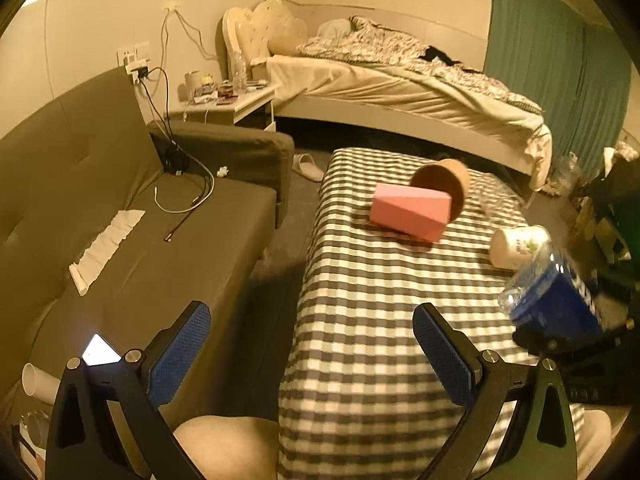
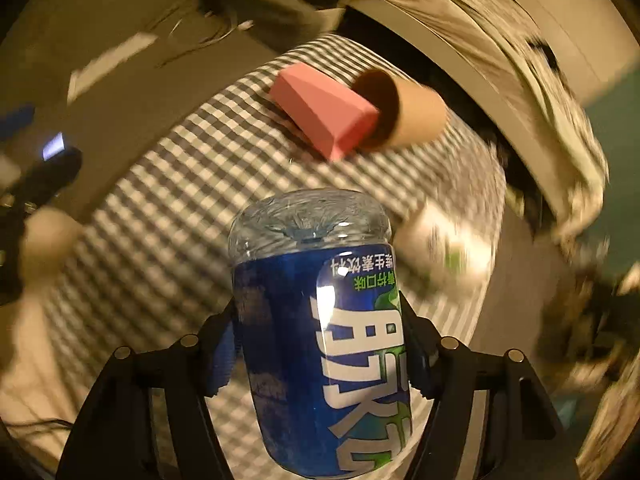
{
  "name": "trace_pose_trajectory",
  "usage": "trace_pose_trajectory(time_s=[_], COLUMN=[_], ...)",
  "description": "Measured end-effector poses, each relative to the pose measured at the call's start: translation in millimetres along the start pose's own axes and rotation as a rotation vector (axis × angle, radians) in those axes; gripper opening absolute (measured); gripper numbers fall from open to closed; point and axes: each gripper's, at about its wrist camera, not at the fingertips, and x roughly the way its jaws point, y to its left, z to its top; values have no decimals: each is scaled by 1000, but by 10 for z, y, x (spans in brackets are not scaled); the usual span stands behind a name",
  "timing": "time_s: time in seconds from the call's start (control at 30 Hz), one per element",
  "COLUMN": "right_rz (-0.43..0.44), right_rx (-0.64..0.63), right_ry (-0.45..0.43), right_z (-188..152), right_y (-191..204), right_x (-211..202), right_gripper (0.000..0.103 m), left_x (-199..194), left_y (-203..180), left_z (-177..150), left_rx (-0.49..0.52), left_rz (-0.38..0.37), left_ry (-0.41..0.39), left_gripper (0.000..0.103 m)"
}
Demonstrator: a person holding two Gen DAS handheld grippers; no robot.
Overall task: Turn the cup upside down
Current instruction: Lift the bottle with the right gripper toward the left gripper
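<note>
A clear plastic cup with a blue printed label (image 2: 320, 340) sits between the pads of my right gripper (image 2: 320, 360), which is shut on it. Its domed clear base points away from the camera and the print reads upside down. The left wrist view shows the same cup (image 1: 552, 300) tilted in the air above the right edge of the checked table (image 1: 360, 340), with its clear end up and to the left. My left gripper (image 1: 312, 356) is open and holds nothing; it hangs over the table's near left edge.
A pink box (image 1: 410, 216) lies mid-table, against a brown paper cup (image 1: 442, 184) that lies on its side. A white cup (image 1: 520, 246) lies on its side near the right edge. A grey sofa (image 1: 120, 220) stands left, a bed (image 1: 400, 80) behind. A person's knee (image 1: 228, 448) is below.
</note>
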Motion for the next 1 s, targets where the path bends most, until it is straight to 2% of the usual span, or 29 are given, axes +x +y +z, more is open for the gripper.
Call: trace_pose_trajectory(time_s=[0.17, 0.33, 0.53, 0.73, 0.87, 0.93, 0.97, 1.0], right_rz=[64, 125, 49, 64, 125, 115, 101, 96], right_rx=[261, 513, 503, 531, 523, 525, 524, 523], right_ry=[-11, -4, 29, 49, -4, -29, -48, -70], right_z=[-461, -699, -615, -716, -738, -761, -785, -808], right_y=[19, 38, 142, 86, 72, 49, 16, -16], right_x=[-138, 36, 274, 439, 392, 307, 230, 155], right_gripper=[64, 64, 64, 64, 64, 72, 82, 83], left_x=[-217, -327, -383, -308, -265, -257, -253, -250], left_y=[-37, -17, -5, 39, 16, -34, -77, -112], left_z=[-114, -227, -325, -395, -413, -406, -406, -406], left_rx=[12, 27, 58, 57, 47, 44, 47, 49], left_rz=[-12, -12, 6, 10, 0, -13, -17, -22], left_ry=[-18, -22, -31, 1, 24, 39, 51, 62], left_gripper=[103, 103, 103, 103, 103, 103, 103, 103])
